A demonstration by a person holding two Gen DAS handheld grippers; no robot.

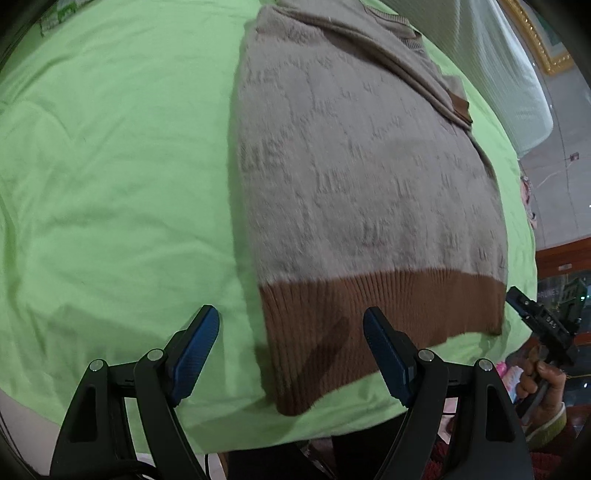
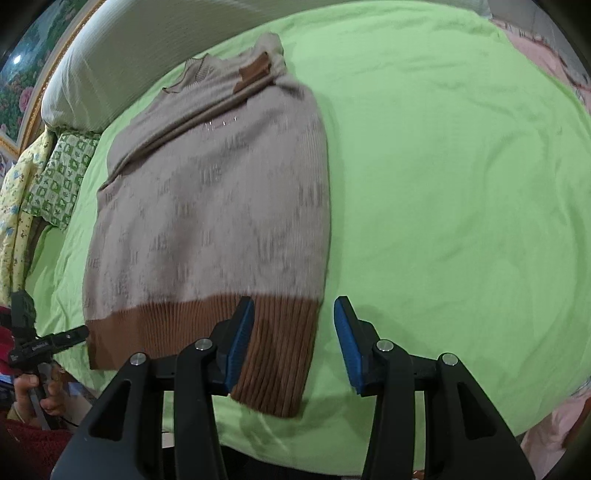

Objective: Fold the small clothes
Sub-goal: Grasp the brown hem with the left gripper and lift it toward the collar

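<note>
A beige knit sweater (image 1: 369,166) with a brown ribbed hem (image 1: 369,314) lies flat on a green sheet (image 1: 110,166), its sleeves folded in across the body. My left gripper (image 1: 291,354) is open and empty, hovering over the hem's left corner. In the right wrist view the sweater (image 2: 214,203) lies left of centre, its brown hem (image 2: 207,325) nearest me. My right gripper (image 2: 293,343) is open and empty, straddling the hem's right corner from above. The right gripper also shows in the left wrist view (image 1: 532,317), and the left gripper in the right wrist view (image 2: 70,338).
The green sheet (image 2: 461,184) spreads wide to the right of the sweater. A white pillow (image 2: 122,48) and patterned cloths (image 2: 55,173) lie at the far left. A gold-framed picture (image 1: 535,33) hangs behind. Pink fabric (image 2: 546,51) edges the far right.
</note>
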